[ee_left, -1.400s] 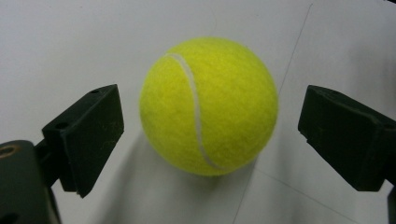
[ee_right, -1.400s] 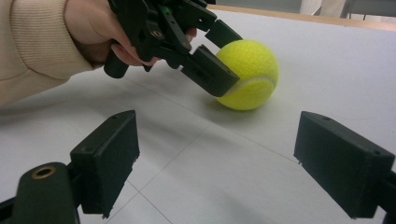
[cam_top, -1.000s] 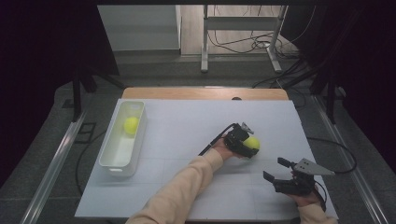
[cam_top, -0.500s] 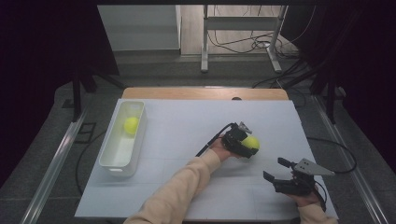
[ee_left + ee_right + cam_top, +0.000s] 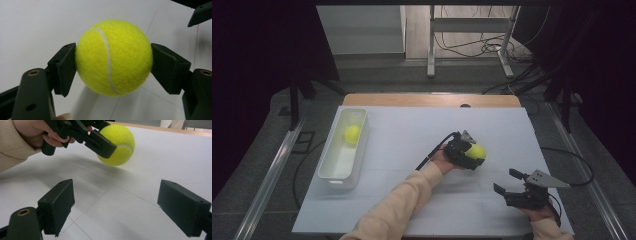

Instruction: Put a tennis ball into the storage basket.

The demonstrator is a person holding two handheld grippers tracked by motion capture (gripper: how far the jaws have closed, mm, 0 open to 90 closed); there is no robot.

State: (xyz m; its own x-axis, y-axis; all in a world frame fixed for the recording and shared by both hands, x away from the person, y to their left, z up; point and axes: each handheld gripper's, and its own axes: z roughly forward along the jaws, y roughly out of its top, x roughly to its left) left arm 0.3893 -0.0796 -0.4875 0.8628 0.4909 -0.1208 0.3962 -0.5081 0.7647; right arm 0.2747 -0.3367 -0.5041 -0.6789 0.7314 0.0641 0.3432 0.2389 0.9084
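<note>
Your right hand is mostly cut off at the bottom edge of the high view, and your left hand sits partly under its tool. In the left gripper view the near ends of both jaws run out of frame, plus the tip of the other tool at the top right corner. The room past the counter is dark, hard to read beyond some cables and a metal stand.

Your left tool is clamped on the tennis ball, one pad on each side. The ball is bright yellow-green, fuzzy, with a white curved seam down its front. The right gripper view shows it lifted just clear of the counter, shadow underneath. It sits right of centre on the counter, near your right tool but not touching it.

Your right tool has its jaws spread wide, nothing between them, low over the counter near the front right corner.

The counter is covered in white sheet with thin grid lines, a wood edge at the far side. A white tray sits at the left, well apart, with a second ball inside its far end.
</note>
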